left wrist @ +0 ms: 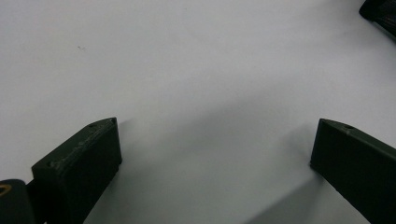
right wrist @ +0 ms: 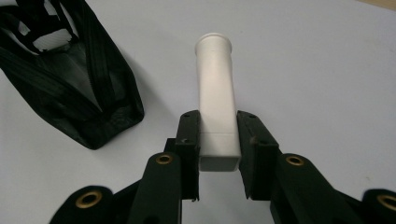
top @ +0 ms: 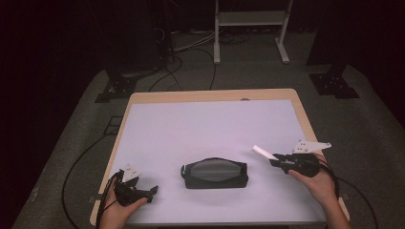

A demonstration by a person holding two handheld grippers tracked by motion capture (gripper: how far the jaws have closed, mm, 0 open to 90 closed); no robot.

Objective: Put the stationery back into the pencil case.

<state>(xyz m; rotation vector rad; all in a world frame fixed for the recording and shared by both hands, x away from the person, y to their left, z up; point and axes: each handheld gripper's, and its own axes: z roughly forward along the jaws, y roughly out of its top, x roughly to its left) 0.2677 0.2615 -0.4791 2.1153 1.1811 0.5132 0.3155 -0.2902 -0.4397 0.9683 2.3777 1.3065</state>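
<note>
White tube (right wrist: 216, 102) in right hand-held gripper (right wrist: 218, 140)

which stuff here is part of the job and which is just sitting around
In play:
- white tube, clamped in the right tool
- black mesh pouch, open on the table
- left tool, open, holding nothing

Just lying about:
- white metal stand behind the table
- cables on the floor
</note>
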